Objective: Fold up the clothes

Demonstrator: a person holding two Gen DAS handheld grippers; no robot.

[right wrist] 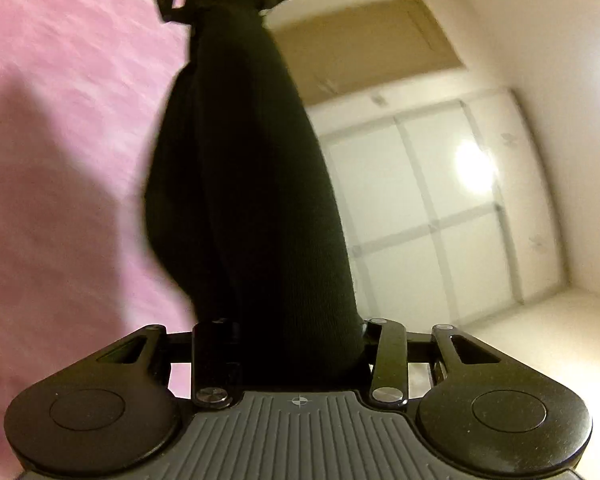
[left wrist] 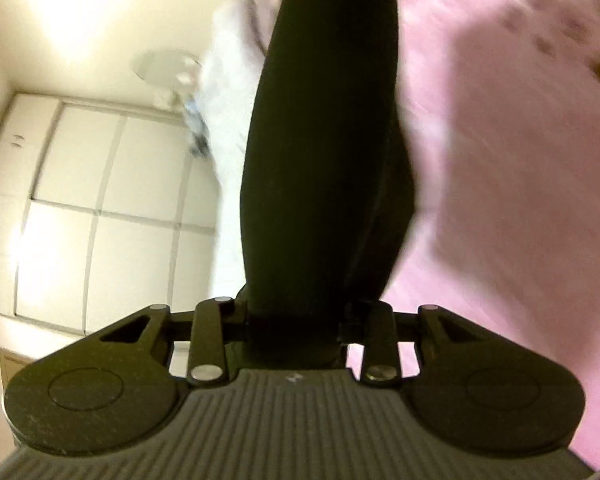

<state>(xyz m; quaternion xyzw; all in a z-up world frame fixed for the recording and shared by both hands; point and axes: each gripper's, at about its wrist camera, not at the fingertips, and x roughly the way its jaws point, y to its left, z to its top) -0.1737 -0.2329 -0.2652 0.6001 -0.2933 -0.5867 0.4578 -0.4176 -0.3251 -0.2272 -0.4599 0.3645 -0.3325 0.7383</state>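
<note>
Both jaws are hidden by dark cloth, yet each gripper seems to pinch one end of the same black garment point(left wrist: 324, 168). From the left gripper point(left wrist: 296, 320) the garment runs away as a thick, bunched, dark band, filling the middle of that view. From the right gripper point(right wrist: 288, 344) the same band stretches off to the far end, where the black frame of the left gripper shows at the top edge of that view. The garment hangs taut between the two, lifted above a pink bedspread point(left wrist: 500, 200), which fills one side of each view and is blurred. On the other side stand pale closet doors point(left wrist: 112, 208) split into panels, with a cream wall around them. A white heap of cloth point(left wrist: 232, 92), blurred, lies beside the garment in the left view. A brown door point(right wrist: 372, 44) shows past the closet in the right view.
</note>
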